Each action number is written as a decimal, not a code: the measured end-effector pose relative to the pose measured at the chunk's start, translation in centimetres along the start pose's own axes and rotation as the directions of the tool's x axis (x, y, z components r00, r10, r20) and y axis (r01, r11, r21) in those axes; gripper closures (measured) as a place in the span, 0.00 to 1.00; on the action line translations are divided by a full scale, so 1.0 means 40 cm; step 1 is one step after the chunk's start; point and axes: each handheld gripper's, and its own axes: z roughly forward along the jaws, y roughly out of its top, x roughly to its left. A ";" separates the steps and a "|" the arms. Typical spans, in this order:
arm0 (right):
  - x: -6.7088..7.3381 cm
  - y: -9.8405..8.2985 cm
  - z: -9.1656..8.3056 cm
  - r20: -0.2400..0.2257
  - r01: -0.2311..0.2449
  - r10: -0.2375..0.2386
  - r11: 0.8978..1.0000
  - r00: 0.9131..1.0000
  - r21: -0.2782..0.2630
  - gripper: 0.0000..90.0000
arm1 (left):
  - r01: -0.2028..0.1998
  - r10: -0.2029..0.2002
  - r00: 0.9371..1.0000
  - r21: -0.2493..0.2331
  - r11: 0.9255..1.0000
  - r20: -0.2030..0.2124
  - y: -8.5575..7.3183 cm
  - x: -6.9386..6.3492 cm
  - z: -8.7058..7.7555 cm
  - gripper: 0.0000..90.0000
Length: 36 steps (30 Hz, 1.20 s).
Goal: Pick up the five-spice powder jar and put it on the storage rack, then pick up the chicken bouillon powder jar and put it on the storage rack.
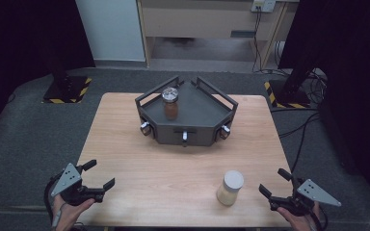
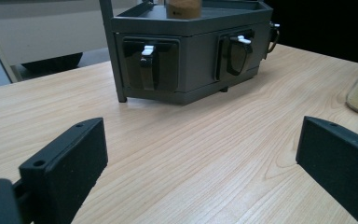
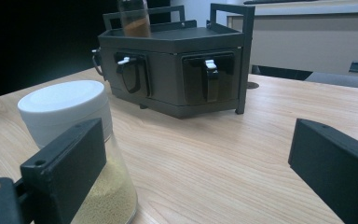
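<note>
Presumably the white-lidded jar [image 1: 230,187], lower right on the desk [image 1: 139,168], gets grasped next: right gripper [image 1: 275,188], jaws wide and empty, should straddle its body squarely. Left gripper [image 1: 98,175] gapes empty too.

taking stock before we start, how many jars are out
2. A brown jar stands on top of the dark stand at the far middle of the table. A white-lidded jar stands on the near right, beside the right gripper.

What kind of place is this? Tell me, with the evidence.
Probably a lab or recording studio: a bare wooden table ringed by black curtains, hazard-striped stand bases and cables on grey carpet.
</note>
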 end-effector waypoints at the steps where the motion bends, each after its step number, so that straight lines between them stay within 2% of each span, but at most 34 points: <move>1: 0.000 -0.001 0.000 0.000 -0.002 0.002 1.000 1.000 -0.001 0.05 | 0.008 -0.008 1.000 -0.008 1.000 0.009 -0.003 0.005 0.001 0.01; 3: -0.001 -0.003 -0.002 0.002 -0.007 0.007 1.000 1.000 -0.003 0.04 | 0.020 -0.019 0.999 -0.012 1.000 0.031 -0.006 0.015 0.004 0.01; 7: -0.001 -0.004 -0.005 -0.010 0.001 -0.001 1.000 1.000 -0.012 0.04 | 0.010 -0.010 0.999 -0.006 1.000 0.044 -0.003 0.023 0.010 0.01; 9: 0.000 -0.004 -0.007 -0.016 0.007 -0.007 1.000 1.000 -0.013 0.04 | 0.000 0.001 0.999 -0.013 1.000 0.036 -0.002 0.021 0.010 0.01; 13: 0.001 -0.008 -0.017 -0.007 -0.003 0.003 1.000 1.000 -0.013 0.04 | 0.007 -0.006 1.000 -0.019 1.000 0.027 -0.003 0.022 0.013 0.01; 19: 0.005 -0.005 -0.017 -0.008 0.001 -0.001 1.000 1.000 -0.008 0.03 | -0.017 0.018 0.999 -0.018 1.000 0.039 0.000 0.016 0.015 0.01; 26: 0.003 -0.006 -0.018 -0.025 0.005 -0.005 1.000 1.000 -0.009 0.03 | -0.026 0.027 0.999 -0.018 0.999 0.042 0.002 0.009 0.011 0.01; 32: -0.001 -0.005 -0.014 -0.038 0.007 -0.007 1.000 0.999 -0.007 0.03 | -0.022 0.022 0.999 -0.015 1.000 0.044 0.001 0.013 0.013 0.01; 36: 0.001 -0.005 -0.012 -0.032 0.001 -0.001 1.000 0.999 -0.012 0.03 | -0.003 0.004 0.999 -0.020 1.000 0.048 -0.004 0.020 0.011 0.01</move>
